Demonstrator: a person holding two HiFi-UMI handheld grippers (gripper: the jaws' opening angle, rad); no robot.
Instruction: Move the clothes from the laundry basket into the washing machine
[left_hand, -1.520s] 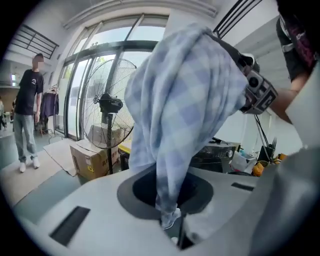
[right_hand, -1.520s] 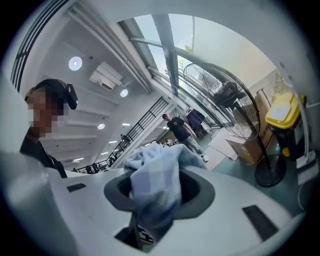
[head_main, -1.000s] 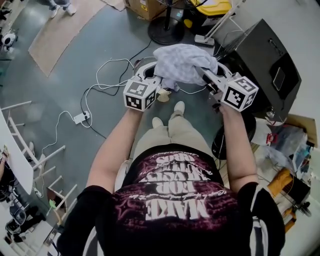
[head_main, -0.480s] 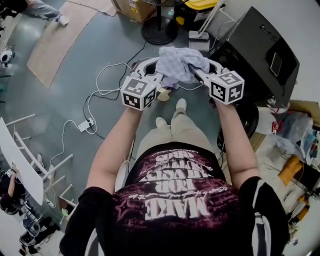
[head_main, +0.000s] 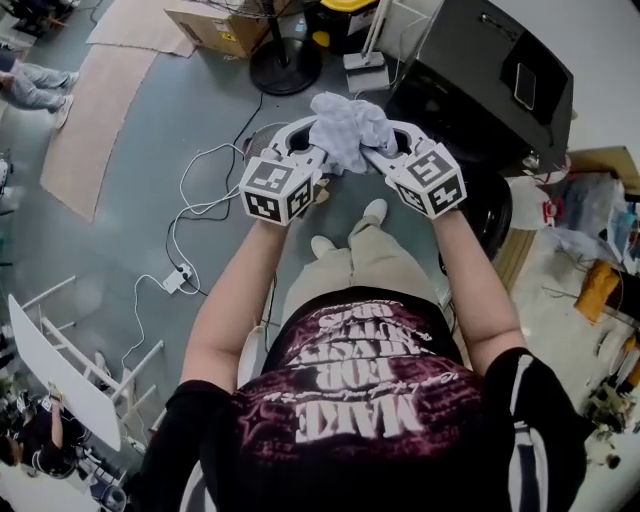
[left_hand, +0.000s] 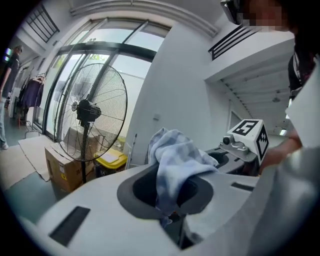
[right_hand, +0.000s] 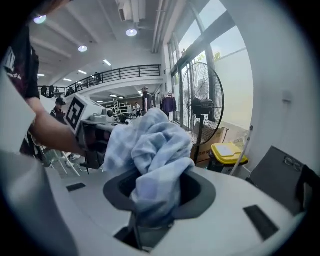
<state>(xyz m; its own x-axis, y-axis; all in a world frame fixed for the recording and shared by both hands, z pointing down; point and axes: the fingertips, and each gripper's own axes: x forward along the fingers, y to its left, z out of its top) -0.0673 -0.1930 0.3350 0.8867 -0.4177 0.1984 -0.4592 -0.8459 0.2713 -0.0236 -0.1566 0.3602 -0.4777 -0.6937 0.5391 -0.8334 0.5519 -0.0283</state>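
While standing near the dark washing machine (head_main: 470, 80), held the pale checked garment (head_main: 348, 128) bunched in mid-air with left tool (left_hand: 170, 216) and right tool (right_hand: 147, 217) both clamped on it, likely to avoid trailing on the floor (head_main: 140, 120).

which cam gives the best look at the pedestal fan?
Left gripper view: the pedestal fan stands unobstructed, with the whole grille and pole visible. Right gripper view shows it smaller, base out of sight. Head view catches only its round base at the top edge.
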